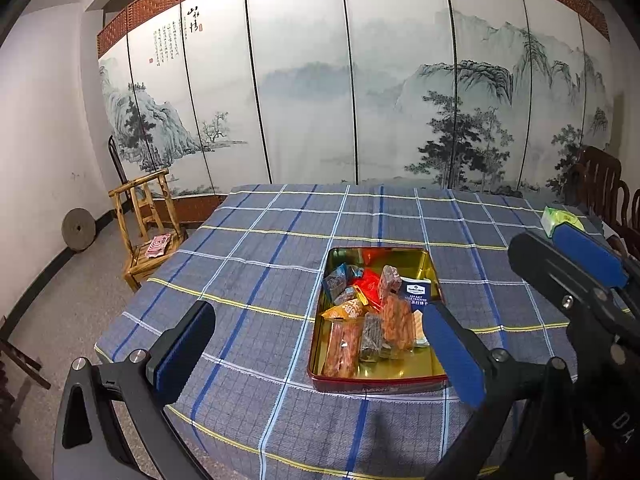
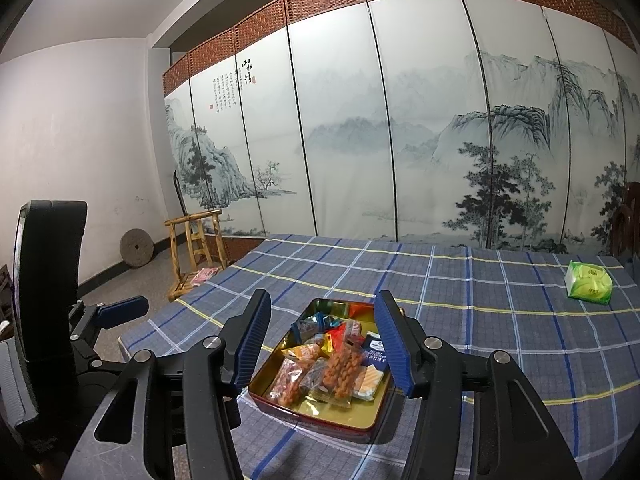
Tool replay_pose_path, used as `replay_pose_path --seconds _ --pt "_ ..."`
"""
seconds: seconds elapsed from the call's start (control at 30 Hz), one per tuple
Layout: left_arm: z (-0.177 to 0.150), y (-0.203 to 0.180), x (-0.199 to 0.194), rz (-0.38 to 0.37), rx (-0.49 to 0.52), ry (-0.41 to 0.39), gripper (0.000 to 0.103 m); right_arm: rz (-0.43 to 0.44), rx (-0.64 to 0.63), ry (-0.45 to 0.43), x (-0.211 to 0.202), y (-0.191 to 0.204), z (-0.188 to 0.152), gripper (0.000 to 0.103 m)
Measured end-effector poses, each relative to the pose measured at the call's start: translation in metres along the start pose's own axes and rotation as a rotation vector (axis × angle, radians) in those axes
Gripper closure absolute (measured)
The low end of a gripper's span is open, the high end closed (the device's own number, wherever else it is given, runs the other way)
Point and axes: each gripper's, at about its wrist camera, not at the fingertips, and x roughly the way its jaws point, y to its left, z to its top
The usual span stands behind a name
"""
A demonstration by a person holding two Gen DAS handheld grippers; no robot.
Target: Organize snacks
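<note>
A gold-lined tin with a red outer wall (image 1: pixel 376 384) (image 2: pixel 320 420) lies on the checked blue tablecloth (image 1: pixel 260 264) and holds several wrapped snacks (image 1: pixel 368 312) (image 2: pixel 328 364). My left gripper (image 1: pixel 318 310) hovers over the tin's near side, wide open, with nothing between its blue pads. My right gripper (image 2: pixel 322 300) stands open in front of the tin, also with nothing in it, and it shows at the right edge of the left wrist view (image 1: pixel 540 236). A green packet (image 2: pixel 588 282) (image 1: pixel 560 218) lies alone near the table's far right corner.
A painted folding screen (image 1: pixel 360 100) runs behind the table. A small wooden chair (image 1: pixel 148 232) and a round millstone (image 1: pixel 78 228) stand on the floor to the left. Dark wooden chairs (image 1: pixel 600 184) line the table's right side.
</note>
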Motion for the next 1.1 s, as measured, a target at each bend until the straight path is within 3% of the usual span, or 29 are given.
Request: replay_pose_path --seconds 1.1 --pt "-0.0011 0.0011 0.0050 0.007 -0.008 0.055 0.000 0.002 -0.005 -0.007 0.0037 0.0061 -0.0059 0.047"
